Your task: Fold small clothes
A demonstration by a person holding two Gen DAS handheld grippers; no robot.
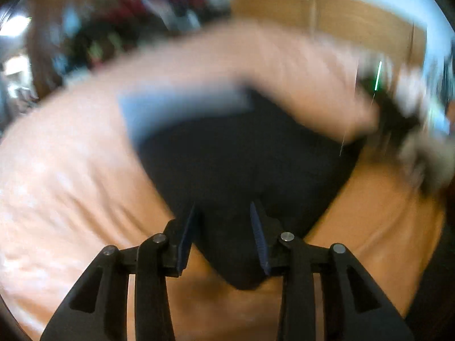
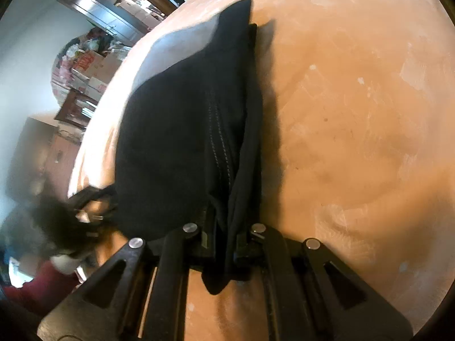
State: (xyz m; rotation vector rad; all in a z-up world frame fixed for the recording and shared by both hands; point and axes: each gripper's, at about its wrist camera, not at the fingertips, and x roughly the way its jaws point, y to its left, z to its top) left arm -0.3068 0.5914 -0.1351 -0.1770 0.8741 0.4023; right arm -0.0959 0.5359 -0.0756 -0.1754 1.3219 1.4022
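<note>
A black garment (image 1: 241, 156) with a grey-blue inner band (image 1: 170, 108) lies on the orange table (image 1: 71, 199); this view is blurred. My left gripper (image 1: 223, 213) stands open, and a corner of the black cloth lies between its blue pads (image 1: 186, 238). In the right wrist view the black garment (image 2: 170, 142) is bunched along a stitched seam and rises off the table (image 2: 355, 113). My right gripper (image 2: 224, 230) is shut on that bunched end, and the cloth hides its pads. The left gripper (image 2: 82, 213) shows as a dark blur at the garment's far edge.
Bare orange tabletop spreads to the right of the garment. Beyond the table's left edge stand stacked cardboard boxes (image 2: 91, 68) and wooden shelves (image 2: 119, 8). A red sleeve (image 2: 42, 287) shows at the lower left. A wooden panel (image 1: 355, 20) rises behind the table.
</note>
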